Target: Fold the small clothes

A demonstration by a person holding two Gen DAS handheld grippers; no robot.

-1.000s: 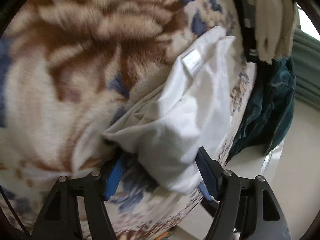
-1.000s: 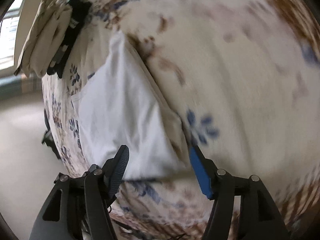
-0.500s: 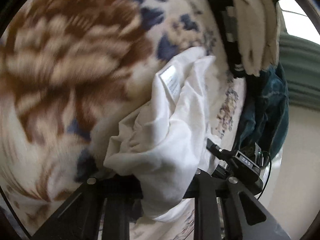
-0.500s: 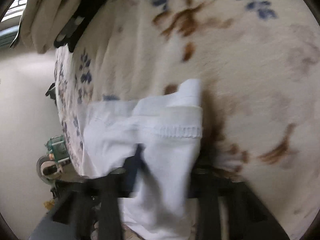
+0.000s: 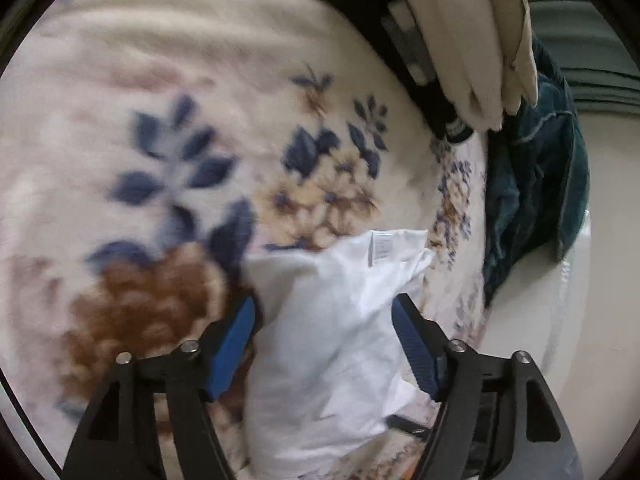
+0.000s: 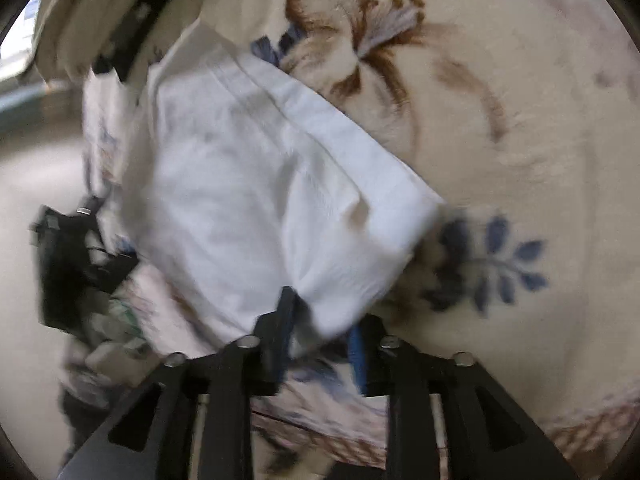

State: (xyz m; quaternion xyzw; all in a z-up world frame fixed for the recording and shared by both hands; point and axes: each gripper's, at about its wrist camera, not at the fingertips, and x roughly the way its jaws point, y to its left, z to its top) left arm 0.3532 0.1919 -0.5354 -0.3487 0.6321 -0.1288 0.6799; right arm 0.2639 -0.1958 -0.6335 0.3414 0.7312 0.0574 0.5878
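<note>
Left claw (image 5: pixel 324 344): I have its jaws spread wide, blue pads well apart, gripping nothing; cloth lies between them without being pinched.

Right claw (image 6: pixel 320 320): I read the jaws as nearly closed on a lower corner of the cloth, but the frame is blurred, so I cannot tell for certain that the corner is clamped.

White garment (image 5: pixel 332 344): small, crumpled, lying between the left claw's fingers and running forward from them; a sewn label (image 5: pixel 380 246) sits at its far edge. From the right claw it (image 6: pixel 256 184) spreads ahead and to the left, a folded hem band crossing its upper side.

Floral blanket (image 5: pixel 160 128): cream plush with blue leaves and brown blooms, under the garment, filling the area ahead of both claws.

Cream folded cloth (image 5: pixel 472 32): far ahead and right of the left claw, resting on a black patterned item (image 5: pixel 404 52).

Dark teal fabric (image 5: pixel 536 200): right of the left claw, hanging over the blanket's edge.

Pale floor (image 6: pixel 36 168): left of the right claw.
</note>
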